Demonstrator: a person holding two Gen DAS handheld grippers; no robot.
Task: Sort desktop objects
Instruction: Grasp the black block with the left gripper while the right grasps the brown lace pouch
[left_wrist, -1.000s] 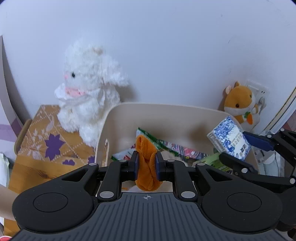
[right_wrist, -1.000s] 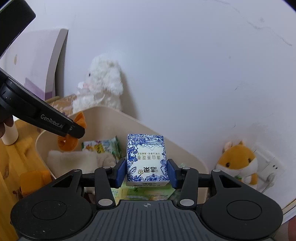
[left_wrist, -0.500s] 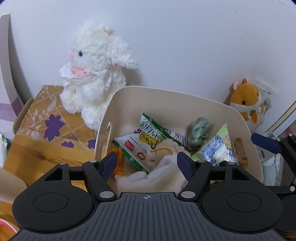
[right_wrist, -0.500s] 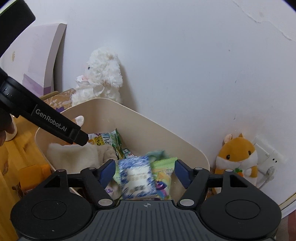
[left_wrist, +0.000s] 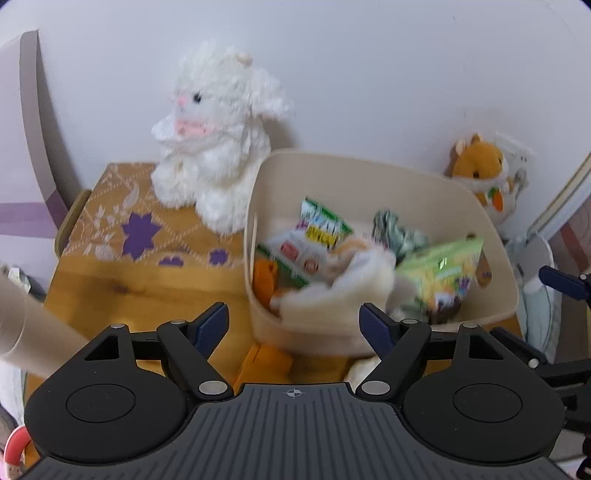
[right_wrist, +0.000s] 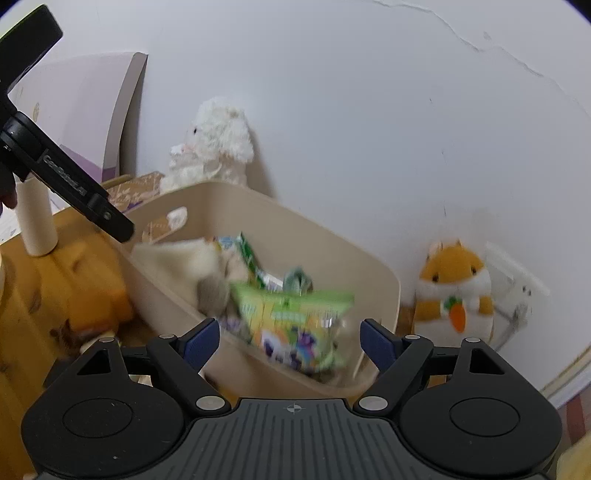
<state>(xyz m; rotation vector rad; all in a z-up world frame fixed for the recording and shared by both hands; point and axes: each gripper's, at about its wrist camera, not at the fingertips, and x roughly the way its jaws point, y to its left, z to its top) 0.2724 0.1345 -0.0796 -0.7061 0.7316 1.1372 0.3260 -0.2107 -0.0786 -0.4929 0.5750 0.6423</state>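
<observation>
A cream bin (left_wrist: 369, 173) (right_wrist: 258, 206) on the wooden desk holds snack packets (left_wrist: 321, 229), a green packet (left_wrist: 443, 273) (right_wrist: 295, 314), a cream cloth (left_wrist: 354, 284) and an orange item (left_wrist: 264, 280). The blue-and-white carton is not visible. My left gripper (left_wrist: 294, 325) is open and empty, just in front of the bin. My right gripper (right_wrist: 291, 339) is open and empty at the bin's near right side. Its fingertip (left_wrist: 561, 282) shows at the right edge of the left wrist view.
A white plush lamb (left_wrist: 218, 136) (right_wrist: 214, 144) sits on a patterned box (left_wrist: 122, 221) left of the bin. An orange hamster plush (left_wrist: 484, 170) (right_wrist: 454, 288) stands by the wall at the right. A cardboard tube (left_wrist: 33, 332) (right_wrist: 35, 218) and an orange object (left_wrist: 262, 363) lie on the desk.
Both grippers opened: the left dropped the orange item and the right dropped the blue-and-white carton into the bin. Both have since pulled back from it, still open.
</observation>
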